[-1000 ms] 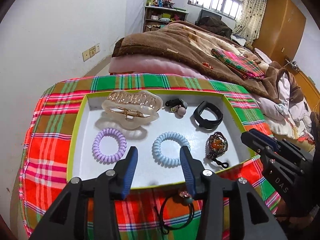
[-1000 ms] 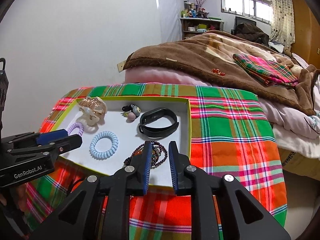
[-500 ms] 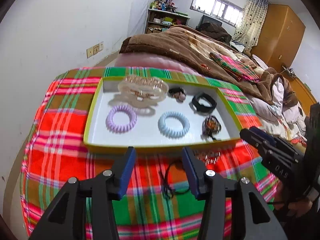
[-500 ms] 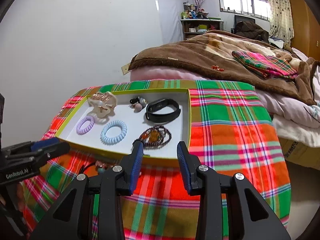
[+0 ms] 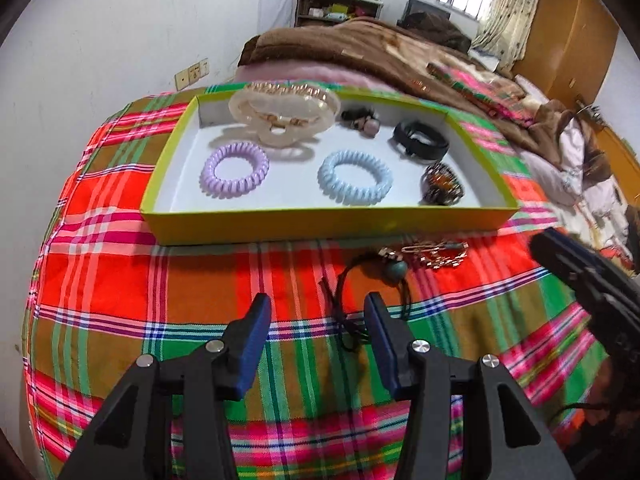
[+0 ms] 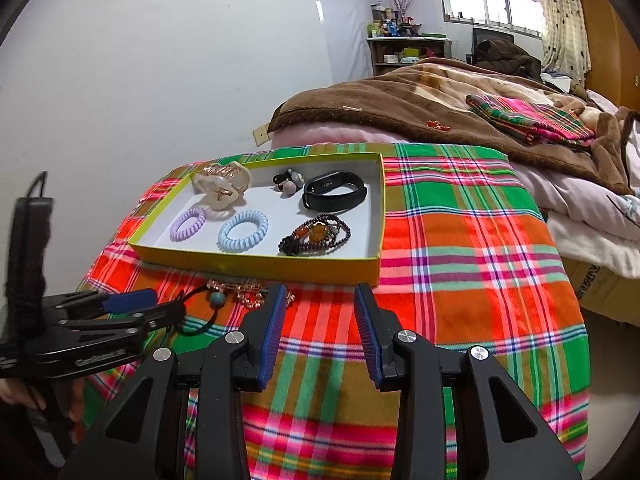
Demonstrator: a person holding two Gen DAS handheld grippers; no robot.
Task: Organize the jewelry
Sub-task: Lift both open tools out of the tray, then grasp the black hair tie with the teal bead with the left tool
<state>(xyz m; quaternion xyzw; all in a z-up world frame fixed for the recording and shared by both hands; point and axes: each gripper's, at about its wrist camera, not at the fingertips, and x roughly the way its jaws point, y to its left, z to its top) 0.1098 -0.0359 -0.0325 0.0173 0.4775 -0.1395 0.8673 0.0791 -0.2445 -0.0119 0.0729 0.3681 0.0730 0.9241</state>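
Note:
A yellow-green tray (image 5: 320, 224) (image 6: 260, 266) on the plaid cloth holds a hair claw (image 5: 284, 114), a purple coil tie (image 5: 235, 169), a blue coil tie (image 5: 355, 177), a black wristband (image 5: 420, 140) and a bead bracelet (image 6: 316, 234). In front of the tray, on the cloth, lie a black cord with a teal bead (image 5: 396, 270) and a gold chain (image 5: 436, 254). My left gripper (image 5: 316, 312) hovers open just short of the cord, holding nothing. My right gripper (image 6: 320, 296) is open and empty before the tray's near wall.
The plaid cloth (image 6: 460, 240) covers a rounded table beside a white wall (image 5: 100, 40). A bed with a brown blanket (image 6: 400, 108) lies beyond it. The left gripper's side (image 6: 120, 312) shows low at the left in the right wrist view.
Both grippers have drawn back from over the tray toward the table's near side. The right jaws have widened. The cord and chain now show in front of the tray.

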